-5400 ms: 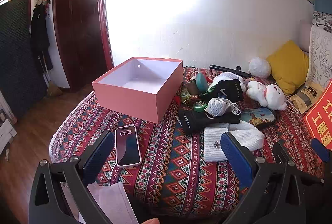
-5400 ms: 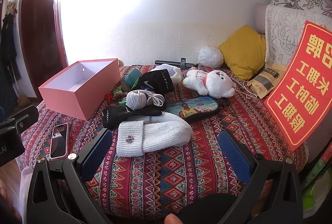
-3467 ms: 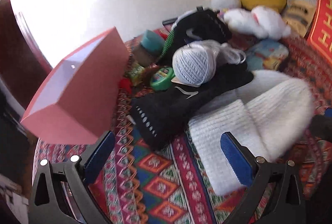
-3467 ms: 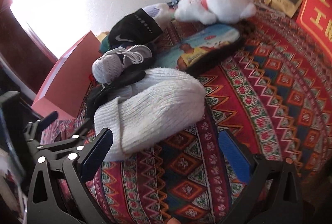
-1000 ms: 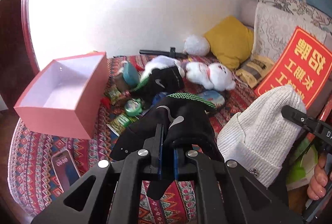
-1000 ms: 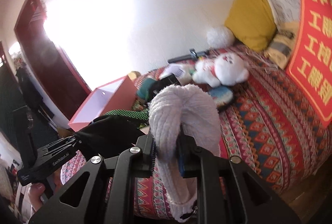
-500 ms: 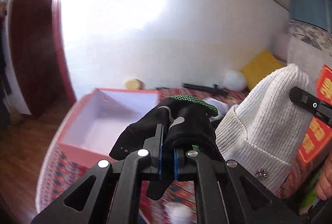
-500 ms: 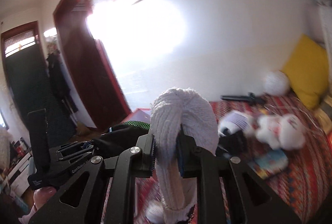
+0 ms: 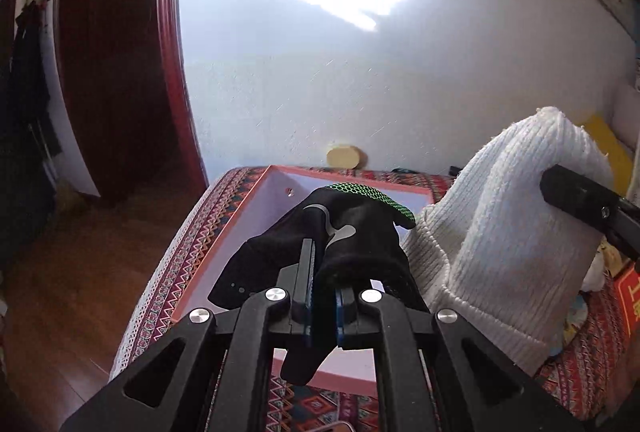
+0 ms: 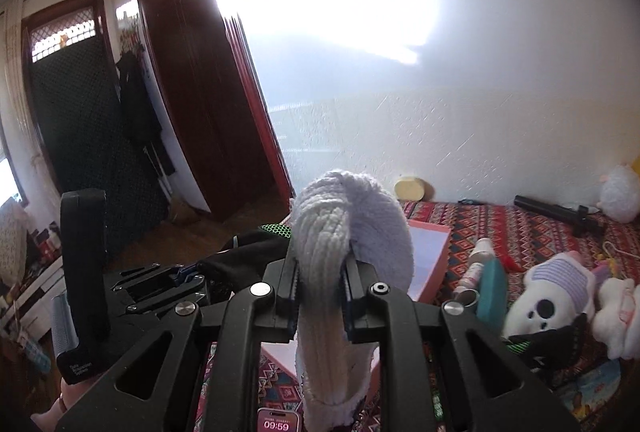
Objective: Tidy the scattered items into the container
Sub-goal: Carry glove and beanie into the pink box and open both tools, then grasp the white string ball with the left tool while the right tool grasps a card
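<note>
Your open pink cardboard box (image 9: 224, 252) with its pale lining sits on the red patterned woven bedspread (image 9: 188, 248), filling the lower centre of the left wrist view, its near wall along the bottom. In the right wrist view the same box shows just right of centre, mostly hidden behind what you carry.

Your right gripper (image 10: 320, 284) is clenched on the white ribbed knit beanie (image 10: 340, 252) — the hat bulges above the jaws and hangs below them, in front of the box. In the left wrist view it fills the right side.

Your left gripper (image 9: 320, 272) is clamped on the black glove with a green mesh cuff (image 9: 344, 232), hanging over the box's interior at frame centre.

At the bottom edge of the right wrist view, a smartphone (image 10: 278, 422) lies on the bedspread, screen lit — just below the beanie.
</note>
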Available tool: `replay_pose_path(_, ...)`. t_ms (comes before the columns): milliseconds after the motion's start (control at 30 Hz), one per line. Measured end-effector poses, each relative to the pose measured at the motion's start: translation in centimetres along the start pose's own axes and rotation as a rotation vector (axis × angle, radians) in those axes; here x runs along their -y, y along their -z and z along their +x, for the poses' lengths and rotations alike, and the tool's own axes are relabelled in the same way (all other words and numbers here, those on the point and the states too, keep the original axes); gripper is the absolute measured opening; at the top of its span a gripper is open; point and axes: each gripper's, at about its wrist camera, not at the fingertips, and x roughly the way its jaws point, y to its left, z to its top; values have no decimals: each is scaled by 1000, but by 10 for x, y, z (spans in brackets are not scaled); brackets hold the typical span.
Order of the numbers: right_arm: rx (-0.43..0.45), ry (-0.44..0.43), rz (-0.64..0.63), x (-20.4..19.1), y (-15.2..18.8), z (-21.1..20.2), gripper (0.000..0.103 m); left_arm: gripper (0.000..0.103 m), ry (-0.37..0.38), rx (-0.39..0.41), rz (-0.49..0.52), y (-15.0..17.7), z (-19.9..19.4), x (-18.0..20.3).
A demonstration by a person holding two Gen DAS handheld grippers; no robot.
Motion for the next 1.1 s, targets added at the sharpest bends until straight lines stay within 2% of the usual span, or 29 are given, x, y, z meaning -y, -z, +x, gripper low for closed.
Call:
replay_pose_path(167, -116, -6, -22, 6, 9, 75, 16, 5, -54, -96, 6, 13, 55, -7)
replay_pose_path(233, -202, 25, -67, 3, 22, 103, 27, 13, -103, -164, 34, 22, 77, -5)
replay_pose_path(267, -250, 64, -99, 2, 31, 116, 31, 23, -122, -180, 38, 26, 83, -4)
replay_pose_path(300, -286, 102, -130, 0, 39, 125, 53, 33, -147, -189, 44, 31, 88, -3)
replay_pose_path(333, -283, 125, -142, 0, 46, 126, 73, 39, -175, -187, 51, 35, 90, -2)
replay_pose_path(367, -257, 135, -143, 0, 49, 123, 83, 55, -202, -178, 54, 40, 89, -2)
replay_pose_path(400, -237, 103, -143, 0, 50, 118, 87, 63, -215, -169, 47, 42, 86, -3)
replay_pose_path(500, -211, -34, -109, 0, 48, 105, 87, 68, -246, -161, 3, 41, 78, -7)
replay_pose_path(600, -173, -61, -79, 2, 43, 88, 87, 71, -257, -152, -23, 37, 64, -12)
replay_pose_path(733, -134, -9, -60, 11, 41, 54, 87, 71, -232, -138, -1, 39, 48, -3)
replay_pose_path(833, -116, 31, -42, 30, 45, 19, 88, 71, -194, -129, 17, 42, 28, 18)
replay_pose_path(1000, -107, 141, 19, 93, 77, -51, 88, 71, -108, -126, 54, 55, -2, 61)
replay_pose_path(1100, -125, 188, 77, 123, 101, -91, 88, 72, -41, -140, 75, 81, -25, 88)
